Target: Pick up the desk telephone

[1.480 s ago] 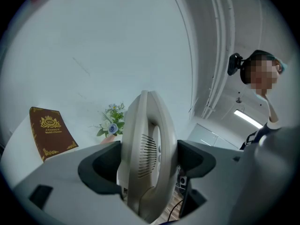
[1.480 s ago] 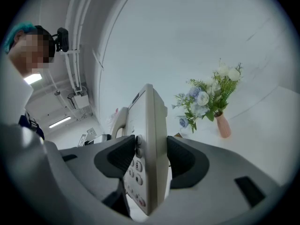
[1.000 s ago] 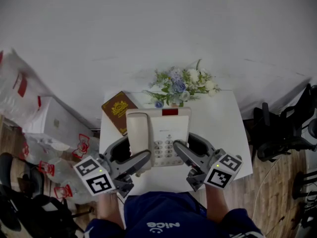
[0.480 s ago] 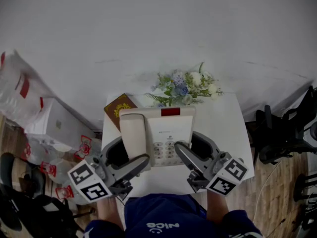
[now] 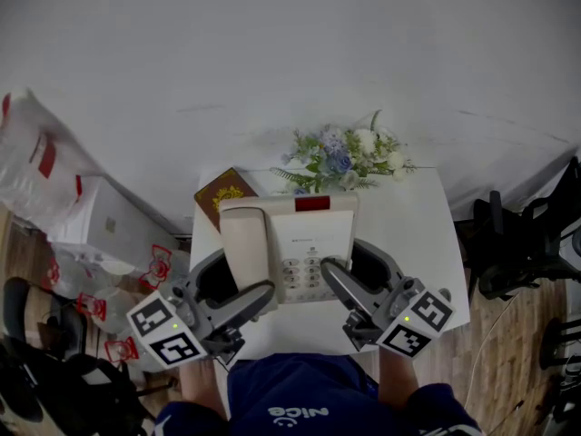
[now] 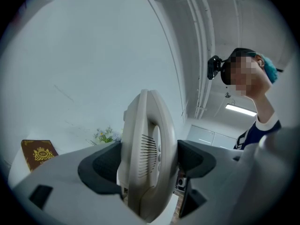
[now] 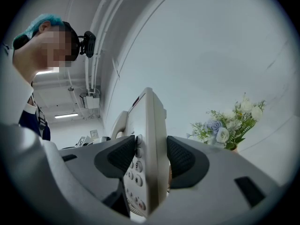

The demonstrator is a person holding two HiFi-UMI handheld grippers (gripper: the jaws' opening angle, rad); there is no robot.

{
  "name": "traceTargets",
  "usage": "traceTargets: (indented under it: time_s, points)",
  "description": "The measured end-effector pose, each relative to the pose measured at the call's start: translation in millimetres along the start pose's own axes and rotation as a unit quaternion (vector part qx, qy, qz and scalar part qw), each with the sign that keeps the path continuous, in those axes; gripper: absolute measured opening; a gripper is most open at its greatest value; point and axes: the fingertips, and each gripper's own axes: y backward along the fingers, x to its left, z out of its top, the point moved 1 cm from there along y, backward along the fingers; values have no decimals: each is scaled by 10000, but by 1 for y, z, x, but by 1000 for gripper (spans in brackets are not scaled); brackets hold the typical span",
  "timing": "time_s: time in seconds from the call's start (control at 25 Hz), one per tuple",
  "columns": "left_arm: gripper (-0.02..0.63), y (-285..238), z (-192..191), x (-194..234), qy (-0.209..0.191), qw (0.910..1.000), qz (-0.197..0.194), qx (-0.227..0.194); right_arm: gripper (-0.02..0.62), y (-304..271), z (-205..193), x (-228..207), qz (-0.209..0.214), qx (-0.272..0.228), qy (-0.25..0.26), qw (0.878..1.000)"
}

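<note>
A cream desk telephone (image 5: pixel 290 243) with its handset on the left and a keypad hangs above the small white table (image 5: pixel 413 243), held by both grippers. My left gripper (image 5: pixel 257 292) is shut on the handset side (image 6: pixel 147 158); its dark pads press both faces. My right gripper (image 5: pixel 327 269) is shut on the keypad side (image 7: pixel 149 153), with number keys showing beside the left pad. Seen in the two gripper views, the phone stands on edge between the jaws, with the wall behind it.
A bouquet of white and blue flowers (image 5: pixel 343 160) stands at the table's far edge, just beyond the phone. A brown book (image 5: pixel 221 193) lies at the far left corner. White boxes and bags (image 5: pixel 100 234) sit left of the table, dark chairs (image 5: pixel 522 243) right.
The telephone has come up off the table in both grippers and looks larger in the head view. In the last half second it has hardly moved.
</note>
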Motion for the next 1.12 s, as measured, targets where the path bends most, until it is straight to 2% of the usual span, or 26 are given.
traceTargets:
  time_s: [0.6, 1.12]
  points:
    - [377, 2, -2, 16, 71, 9998, -23, 164, 230, -11, -10, -5, -126, 69, -5, 9999]
    - [377, 4, -4, 21, 150, 9998, -38, 119, 230, -13, -13, -5, -160, 19, -1, 9999]
